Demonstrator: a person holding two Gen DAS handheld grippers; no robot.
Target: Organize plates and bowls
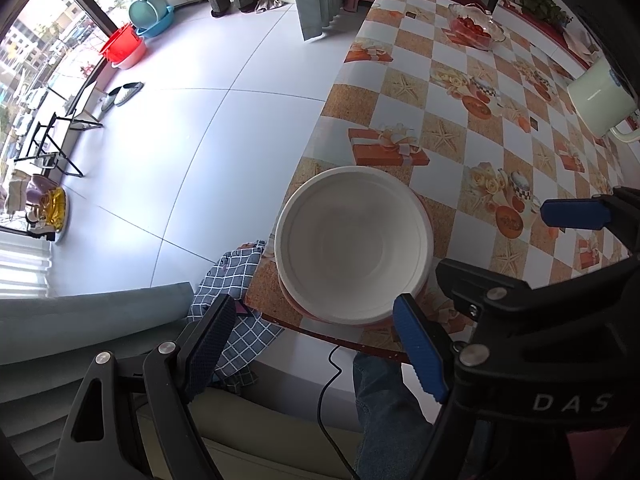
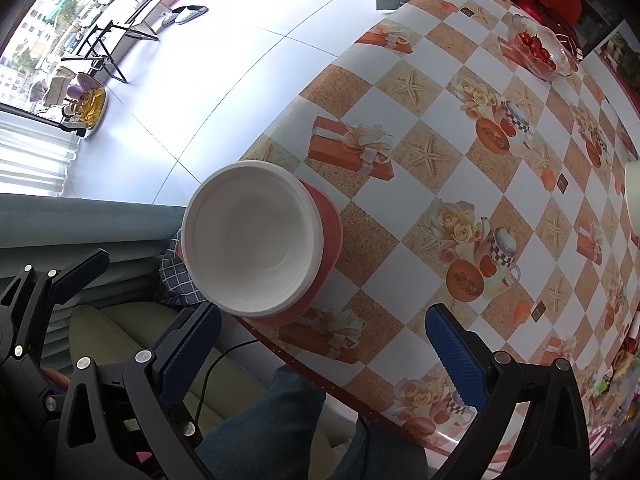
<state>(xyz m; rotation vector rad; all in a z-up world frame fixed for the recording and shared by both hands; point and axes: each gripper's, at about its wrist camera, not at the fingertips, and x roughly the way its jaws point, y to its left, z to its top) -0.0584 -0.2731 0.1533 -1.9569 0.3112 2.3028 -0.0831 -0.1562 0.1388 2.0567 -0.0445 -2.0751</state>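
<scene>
Tablecloth (image 2: 400,208) in orange and white checks filled the right of both views, with pale floor tiles (image 1: 180,128) to the upper left. Near the table's lower-left corner stood the bowl stack (image 2: 256,240): a white bowl nested in a red one, its rim close to the edge in the right wrist view. Lower in each frame, the left gripper (image 1: 316,344) and right gripper (image 2: 320,356) both hung wide apart, holding nothing. Sitting so near the edge, the stack could probably be knocked to the floor by a careless sideways nudge from either finger.
</scene>
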